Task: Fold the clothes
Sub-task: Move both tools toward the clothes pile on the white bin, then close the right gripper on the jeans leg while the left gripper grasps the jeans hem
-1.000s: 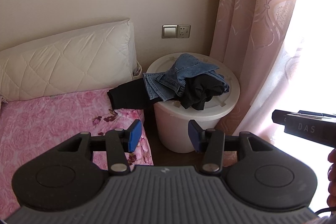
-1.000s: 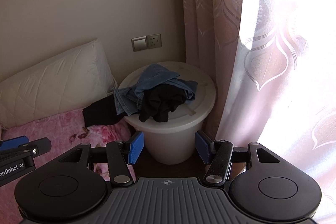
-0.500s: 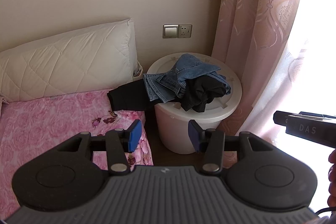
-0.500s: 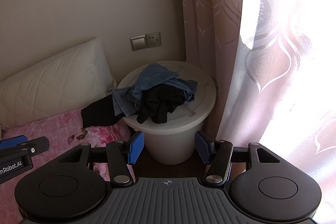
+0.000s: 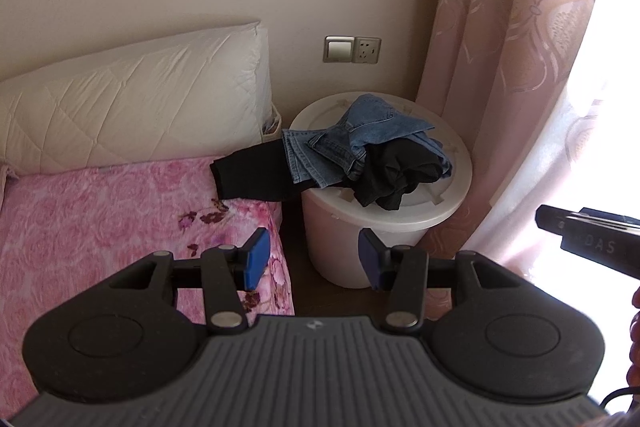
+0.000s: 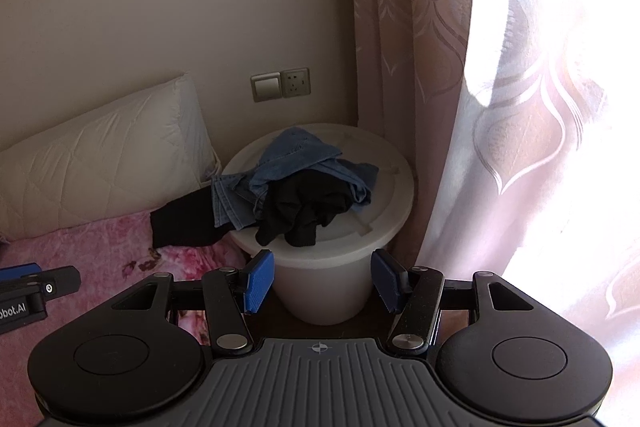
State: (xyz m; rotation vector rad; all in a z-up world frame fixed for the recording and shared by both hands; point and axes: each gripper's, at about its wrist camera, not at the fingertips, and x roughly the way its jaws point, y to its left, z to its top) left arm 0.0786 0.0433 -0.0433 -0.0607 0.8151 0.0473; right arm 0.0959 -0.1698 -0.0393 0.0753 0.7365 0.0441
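Hovering low in frame, left gripper [image 5: 314, 259] and right gripper [image 6: 322, 281] both released, blue fingers [image 6: 259, 281] spread, grasping nothing. Beyond, centre frame: white bucket [image 6: 324, 283] with lid; blue jeans [image 5: 360, 139] and black garment [image 5: 394, 175] heaped on lid. Black fabric [image 5: 252, 175] trails left onto pink bed [image 5: 100, 227]. Pillow [image 5: 132, 107] upper left; curtain [image 5: 508, 47] right.

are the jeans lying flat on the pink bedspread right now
No, the jeans sit crumpled on the white tub's lid, tangled with a black garment, beside the bed.
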